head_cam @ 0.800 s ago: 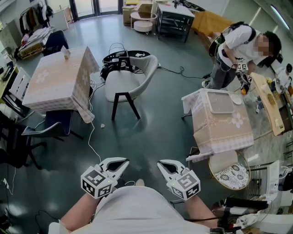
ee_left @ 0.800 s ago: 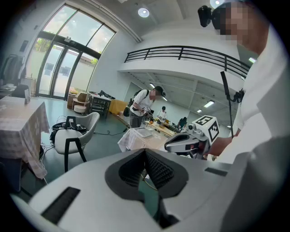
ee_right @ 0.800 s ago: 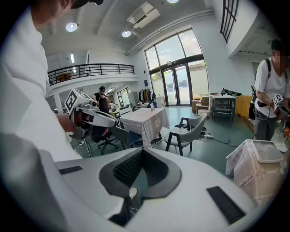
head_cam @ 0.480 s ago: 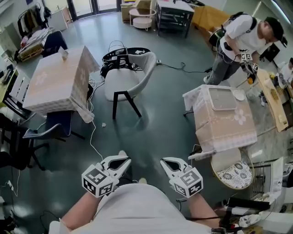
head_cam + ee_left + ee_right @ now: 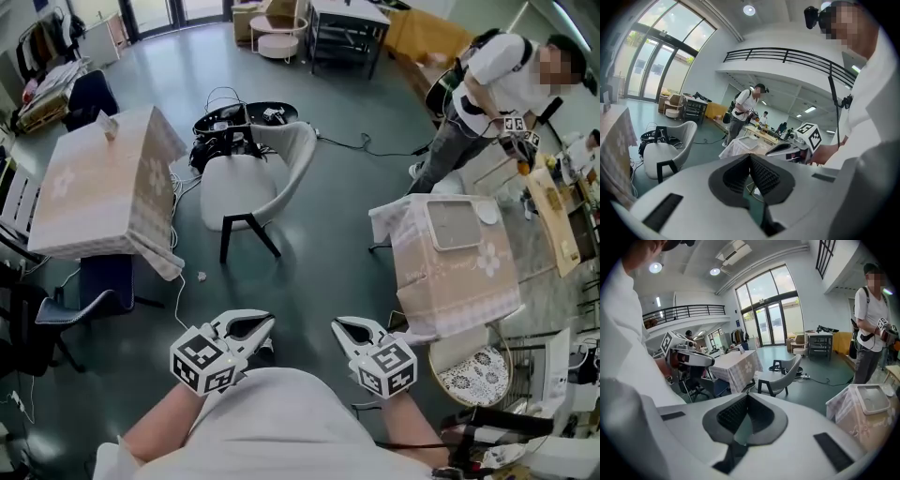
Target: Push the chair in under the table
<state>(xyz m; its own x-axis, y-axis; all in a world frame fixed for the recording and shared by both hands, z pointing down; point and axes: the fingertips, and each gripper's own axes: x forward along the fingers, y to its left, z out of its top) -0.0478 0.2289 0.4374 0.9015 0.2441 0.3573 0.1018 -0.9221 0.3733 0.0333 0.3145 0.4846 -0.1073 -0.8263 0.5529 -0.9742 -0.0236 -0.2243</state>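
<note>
The white shell chair [image 5: 246, 180] with black legs stands on the green floor, apart from the table with the pale checked cloth [image 5: 89, 183] to its left. It also shows in the left gripper view [image 5: 670, 149] and the right gripper view [image 5: 782, 373], with the table [image 5: 737, 365] beside it. My left gripper [image 5: 270, 322] and right gripper [image 5: 337, 326] are held close in front of my body, well short of the chair. Both are shut with nothing between the jaws [image 5: 750, 155] [image 5: 747, 395].
A second clothed table with a tray [image 5: 455, 251] stands at the right, a round stool [image 5: 473, 361] near it. A person [image 5: 487, 80] stands behind that table. Cables and a black base [image 5: 230, 120] lie behind the chair. A dark blue chair [image 5: 80, 295] sits under the left table.
The view has slid forward and rightward, so the chair and left table lie nearer the left edge. Both grippers stay shut in front of my body.
</note>
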